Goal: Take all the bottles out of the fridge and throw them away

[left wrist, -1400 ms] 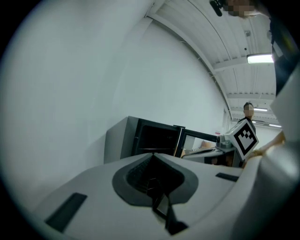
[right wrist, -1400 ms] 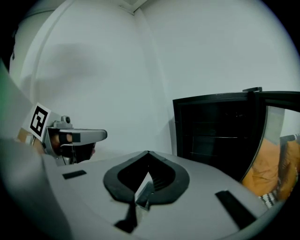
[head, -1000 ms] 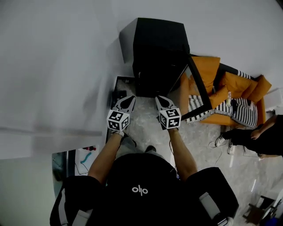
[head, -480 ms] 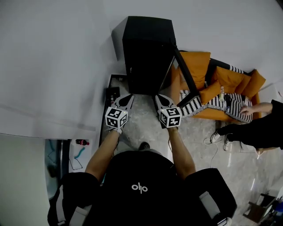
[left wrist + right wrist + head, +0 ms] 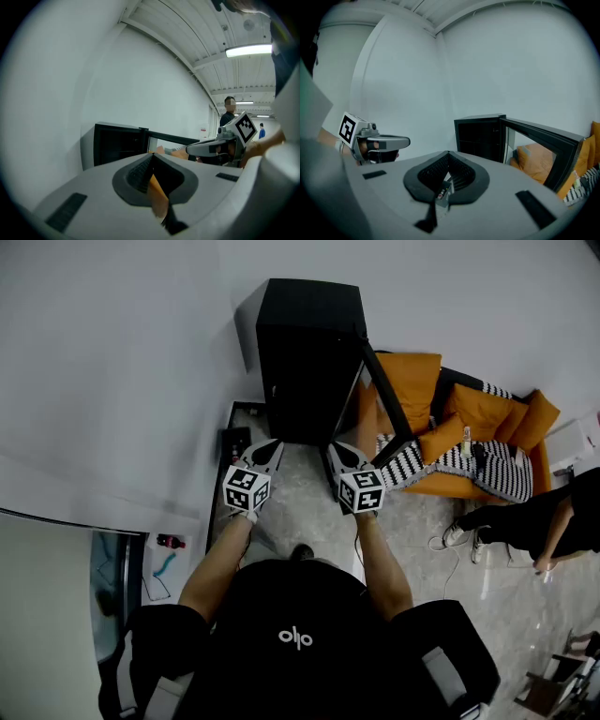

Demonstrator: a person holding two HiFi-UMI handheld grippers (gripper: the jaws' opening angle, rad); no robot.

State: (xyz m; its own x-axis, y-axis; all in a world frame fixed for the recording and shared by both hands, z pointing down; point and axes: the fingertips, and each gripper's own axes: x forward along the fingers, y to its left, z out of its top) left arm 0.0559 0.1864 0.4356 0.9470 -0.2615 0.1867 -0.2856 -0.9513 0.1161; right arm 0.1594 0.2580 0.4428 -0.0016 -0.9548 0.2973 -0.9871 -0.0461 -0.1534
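Head view: black fridge (image 5: 309, 352) upper centre, door (image 5: 392, 404) swung open toward orange sofa (image 5: 469, 413) at right. Left gripper (image 5: 271, 446) and right gripper (image 5: 338, 450) side by side just below fridge, both clenched, empty.
Left gripper view: jaws pressed together on nothing; fridge centre left.
Right gripper view: jaws closed, empty; fridge centre right, interior dark, bottles not discernible.

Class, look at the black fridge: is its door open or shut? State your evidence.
Open. The fridge has its door swung out toward the orange sofa; the right gripper view shows its dark interior exposed.
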